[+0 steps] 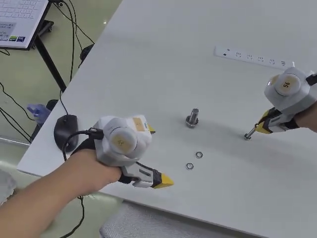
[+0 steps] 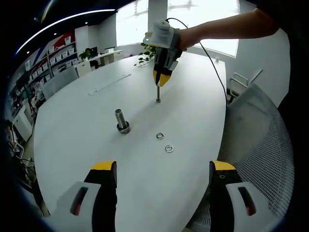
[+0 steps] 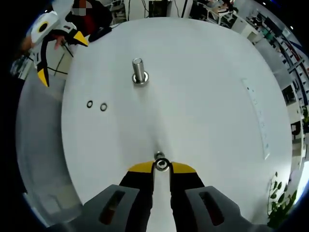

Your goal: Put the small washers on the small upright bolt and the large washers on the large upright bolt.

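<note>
Pinching small washer (image 3: 161,165) in right gripper (image 3: 161,169) jaws by small bolt (image 3: 158,155), left gripper (image 2: 163,167) jaws apart

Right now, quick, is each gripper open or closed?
Left gripper: open, holding nothing.
Right gripper: closed on what looks like a small washer, at the top of the small bolt.

- We see a broad white table (image 1: 148,74) with a plain, smooth top.
- Near its middle, a large bolt (image 1: 192,118) stands upright on its wide base.
- In the head view, a small bolt (image 1: 248,134) stands upright well to the right of it.
- Two washers (image 1: 199,154) (image 1: 189,166) lie flat, close together but not touching, on our side of the large bolt.
- A white power strip (image 1: 252,58) lies along the far side.
- A black mouse (image 1: 66,130) sits at the left edge.
</note>
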`<state>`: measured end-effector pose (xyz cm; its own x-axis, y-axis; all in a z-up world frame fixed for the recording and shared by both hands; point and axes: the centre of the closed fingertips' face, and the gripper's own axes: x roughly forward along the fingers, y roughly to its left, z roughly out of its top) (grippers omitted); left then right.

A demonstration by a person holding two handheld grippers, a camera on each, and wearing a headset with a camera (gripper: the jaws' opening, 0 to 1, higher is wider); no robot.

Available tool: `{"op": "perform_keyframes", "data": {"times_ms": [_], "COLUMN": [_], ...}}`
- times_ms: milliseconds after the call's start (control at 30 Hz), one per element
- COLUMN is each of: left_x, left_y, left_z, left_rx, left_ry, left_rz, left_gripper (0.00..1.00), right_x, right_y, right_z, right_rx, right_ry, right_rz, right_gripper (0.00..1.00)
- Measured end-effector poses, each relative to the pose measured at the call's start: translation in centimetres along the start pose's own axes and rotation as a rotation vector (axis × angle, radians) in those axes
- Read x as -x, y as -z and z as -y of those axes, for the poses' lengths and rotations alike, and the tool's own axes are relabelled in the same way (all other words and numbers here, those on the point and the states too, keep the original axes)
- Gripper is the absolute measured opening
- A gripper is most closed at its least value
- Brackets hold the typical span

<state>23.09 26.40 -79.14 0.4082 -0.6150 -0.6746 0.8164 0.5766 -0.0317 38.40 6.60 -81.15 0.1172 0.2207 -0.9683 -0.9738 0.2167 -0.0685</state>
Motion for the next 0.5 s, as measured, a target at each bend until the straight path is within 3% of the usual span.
{"op": "perform_keyframes", "data": {"times_ms": [500], "left_x": [-0.13], "left_y": [0.16], "left_z": [-0.17], "left_rx": [0.015], "left_ry": [0.005], "left_rz": [0.000], "left_gripper": [0.77], "right_x": [-0.93], "right_y": [0.43], "right_z": [0.03], "right_rx": [0.013], "right_ry": [-0.013], "right_rz": [-0.031], "right_gripper": [0.12]}}
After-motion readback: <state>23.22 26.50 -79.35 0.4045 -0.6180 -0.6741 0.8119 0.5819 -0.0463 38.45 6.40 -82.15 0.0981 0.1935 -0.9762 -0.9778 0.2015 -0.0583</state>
